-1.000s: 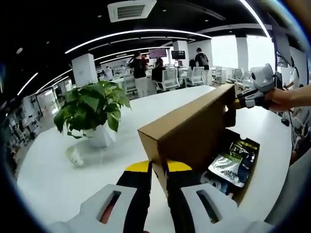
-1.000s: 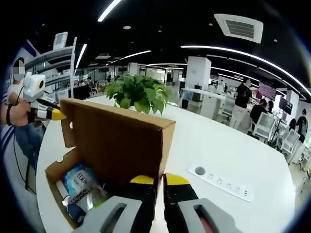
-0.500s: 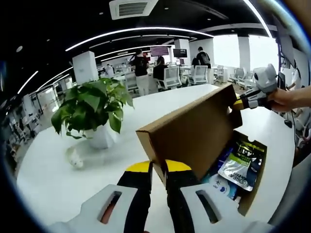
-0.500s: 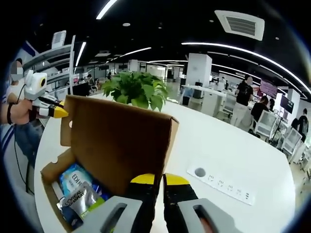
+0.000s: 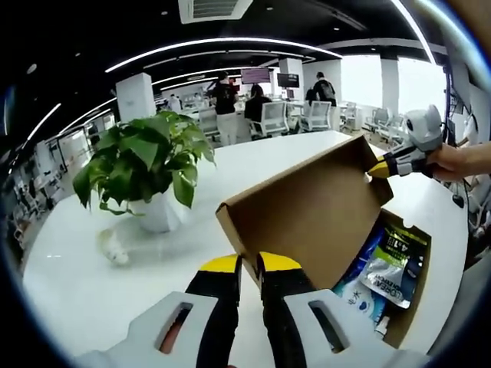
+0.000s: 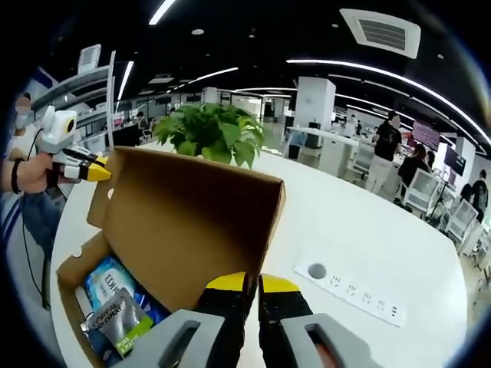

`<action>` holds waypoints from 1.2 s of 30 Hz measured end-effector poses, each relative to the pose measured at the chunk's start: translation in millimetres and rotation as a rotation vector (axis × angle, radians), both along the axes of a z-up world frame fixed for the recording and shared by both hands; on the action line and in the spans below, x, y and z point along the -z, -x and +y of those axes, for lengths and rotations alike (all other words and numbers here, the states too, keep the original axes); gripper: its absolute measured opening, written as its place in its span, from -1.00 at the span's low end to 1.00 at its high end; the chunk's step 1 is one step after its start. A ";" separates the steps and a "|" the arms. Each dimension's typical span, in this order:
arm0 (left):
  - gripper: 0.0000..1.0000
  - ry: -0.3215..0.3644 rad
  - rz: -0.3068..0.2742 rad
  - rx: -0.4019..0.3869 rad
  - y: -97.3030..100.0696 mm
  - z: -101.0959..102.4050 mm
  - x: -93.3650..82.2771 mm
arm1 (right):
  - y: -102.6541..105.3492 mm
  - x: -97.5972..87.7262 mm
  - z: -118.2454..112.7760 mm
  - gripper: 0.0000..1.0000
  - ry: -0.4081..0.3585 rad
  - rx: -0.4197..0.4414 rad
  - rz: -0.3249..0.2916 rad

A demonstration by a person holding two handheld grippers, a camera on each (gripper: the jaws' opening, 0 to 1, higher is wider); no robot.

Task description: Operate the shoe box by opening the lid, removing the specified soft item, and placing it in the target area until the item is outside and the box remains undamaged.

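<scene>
The brown cardboard shoe box (image 5: 414, 295) stands on the white table with its lid (image 5: 307, 215) tilted up and back. My left gripper (image 5: 242, 264) is shut on the lid's near corner. My right gripper (image 5: 381, 168), held by a hand, pinches the far corner. In the right gripper view, my right gripper (image 6: 253, 282) is shut on the lid (image 6: 192, 222), and the left gripper (image 6: 98, 172) pinches the opposite corner. Inside the box (image 6: 70, 268) lie a silver-green soft pouch (image 5: 393, 264) (image 6: 115, 322) and a blue pack (image 5: 360, 295) (image 6: 107, 277).
A potted green plant (image 5: 142, 165) (image 6: 215, 138) stands on the table (image 5: 100, 299) just behind the box. A small white crumpled thing (image 5: 113, 249) lies beside its pot. A flat white socket panel (image 6: 353, 293) is set in the tabletop. People and office chairs are far behind.
The lid has swung further up and back with both grippers on its corners. More of the pouches inside the box now shows.
</scene>
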State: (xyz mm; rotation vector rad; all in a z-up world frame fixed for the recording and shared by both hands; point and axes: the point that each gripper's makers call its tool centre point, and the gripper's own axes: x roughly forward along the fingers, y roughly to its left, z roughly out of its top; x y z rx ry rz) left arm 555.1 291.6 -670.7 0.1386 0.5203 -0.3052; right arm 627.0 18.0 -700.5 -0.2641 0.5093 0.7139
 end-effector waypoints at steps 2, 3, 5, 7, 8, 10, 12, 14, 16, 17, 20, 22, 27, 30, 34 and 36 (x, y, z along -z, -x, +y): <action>-0.87 0.001 0.004 -0.002 -2.5 0.6 2.3 | -2.2 2.4 0.6 -1.00 0.005 -0.001 0.004; -0.87 0.005 0.008 -0.005 -4.4 1.3 3.9 | -3.6 3.9 0.9 -1.00 0.008 -0.002 0.008; -0.87 0.007 0.013 -0.008 -7.2 2.1 6.0 | -5.5 6.1 1.5 -1.00 0.014 -0.005 0.012; -0.87 0.006 0.020 -0.011 -10.7 3.1 9.3 | -7.1 8.2 2.1 -1.00 0.018 -0.006 0.016; -0.87 0.007 0.023 -0.013 -12.0 3.5 10.5 | -8.6 9.8 2.4 -1.00 0.021 -0.007 0.020; -0.88 0.009 0.032 -0.014 -18.7 6.3 15.0 | -11.0 12.2 3.0 -1.00 0.021 -0.004 0.027; -0.88 0.013 0.040 -0.019 -21.9 7.5 17.9 | -12.0 13.5 3.6 -1.00 0.019 0.001 0.033; -0.88 0.021 0.045 -0.025 -23.4 8.2 20.1 | -12.7 15.6 4.3 -1.00 0.025 0.003 0.031; -0.88 0.028 0.051 -0.034 -25.2 9.1 22.9 | -14.1 17.1 5.0 -1.00 0.027 0.005 0.034; -0.88 0.032 0.055 -0.038 -28.3 10.0 24.7 | -15.3 18.7 5.5 -0.99 0.030 0.005 0.038; -0.88 0.031 0.067 -0.042 -33.9 11.5 30.2 | -17.9 22.1 6.7 -0.99 0.040 0.001 0.045; -0.88 0.033 0.073 -0.045 -34.5 11.9 32.6 | -19.3 24.8 7.4 -0.98 0.047 -0.001 0.049; -0.88 0.035 0.087 -0.047 -36.9 12.8 39.3 | -25.9 32.7 8.5 -0.98 0.056 -0.002 0.060; -0.88 0.036 0.096 -0.049 -38.4 13.7 43.6 | -28.5 37.5 9.1 -0.97 0.063 -0.002 0.067; -0.87 0.034 0.113 -0.052 -41.3 14.2 51.0 | -30.5 42.9 10.5 -0.97 0.071 -0.001 0.080; -0.88 0.036 0.121 -0.055 -42.0 14.9 53.7 | -30.4 45.4 10.8 -0.97 0.075 0.004 0.087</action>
